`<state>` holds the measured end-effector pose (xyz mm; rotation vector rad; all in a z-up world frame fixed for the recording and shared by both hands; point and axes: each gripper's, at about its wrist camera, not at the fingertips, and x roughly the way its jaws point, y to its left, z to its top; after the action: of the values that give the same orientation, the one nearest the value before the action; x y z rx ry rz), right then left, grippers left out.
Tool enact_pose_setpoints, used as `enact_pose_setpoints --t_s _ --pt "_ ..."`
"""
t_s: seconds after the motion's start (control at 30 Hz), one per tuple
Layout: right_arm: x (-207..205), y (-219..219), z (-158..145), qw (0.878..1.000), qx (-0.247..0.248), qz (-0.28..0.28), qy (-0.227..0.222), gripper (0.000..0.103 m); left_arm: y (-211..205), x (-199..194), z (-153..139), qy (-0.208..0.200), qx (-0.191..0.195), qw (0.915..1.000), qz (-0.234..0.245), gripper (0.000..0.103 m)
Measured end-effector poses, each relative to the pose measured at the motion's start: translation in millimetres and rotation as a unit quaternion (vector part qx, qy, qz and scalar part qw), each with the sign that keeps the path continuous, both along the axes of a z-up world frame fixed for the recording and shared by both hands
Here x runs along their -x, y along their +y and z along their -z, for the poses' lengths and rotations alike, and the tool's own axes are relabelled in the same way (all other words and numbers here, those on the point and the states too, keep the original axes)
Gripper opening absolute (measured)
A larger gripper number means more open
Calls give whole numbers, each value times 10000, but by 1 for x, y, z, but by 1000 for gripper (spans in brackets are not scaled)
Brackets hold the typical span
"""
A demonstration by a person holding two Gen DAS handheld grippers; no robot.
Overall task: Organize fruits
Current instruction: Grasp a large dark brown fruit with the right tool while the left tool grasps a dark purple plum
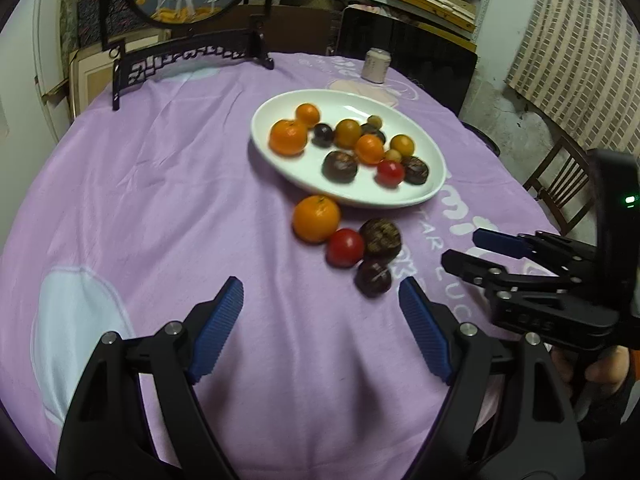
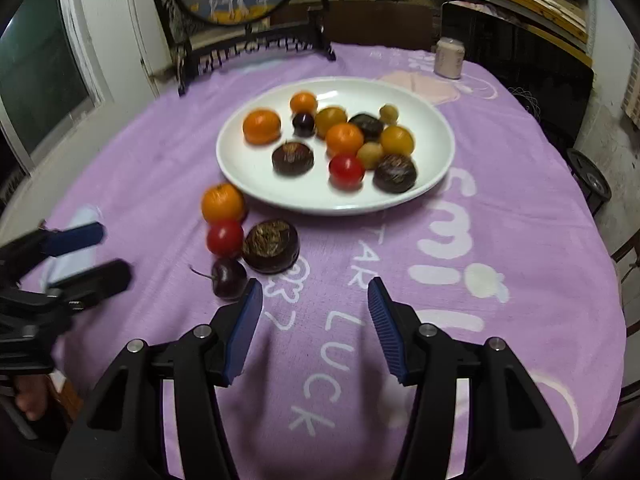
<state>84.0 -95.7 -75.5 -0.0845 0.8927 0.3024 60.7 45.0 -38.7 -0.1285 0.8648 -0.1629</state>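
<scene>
Four loose fruits (image 2: 244, 240) just beside the plate (image 2: 436, 176) rim, both grippers' fingers (image 1: 222, 320) (image 2: 386, 328) spread, empty.

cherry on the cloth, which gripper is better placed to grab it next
Right, probably. In its own view the cherry lies just off the left fingertip of the open right gripper. The left gripper, also open, has it beside its right fingertip, slightly farther ahead.

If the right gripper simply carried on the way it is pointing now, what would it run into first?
Probably bare purple tablecloth first: the open right gripper points between the cherry on its left and nothing on its right. Further along that line lies the white plate, though depth is unclear.
</scene>
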Motion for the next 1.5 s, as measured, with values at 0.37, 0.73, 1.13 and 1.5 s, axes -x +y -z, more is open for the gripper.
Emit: enact_pose_setpoints --t_s 0.37,0.73,1.13,1.5 --pt "-36 47 33 9981 343 -436 267 57 27 10 16 205 205 9995 -144 82" --pt "-36 45 30 9986 278 -382 242 44 18 12 15 252 193 9995 -5 82" --pt "10 -20 9 9997 -229 77 65 44 -28 -21 48 688 -391 9968 134 53" --pt "15 -27 6 9991 -427 69 23 44 -16 -5 22 310 -472 9984 -96 30"
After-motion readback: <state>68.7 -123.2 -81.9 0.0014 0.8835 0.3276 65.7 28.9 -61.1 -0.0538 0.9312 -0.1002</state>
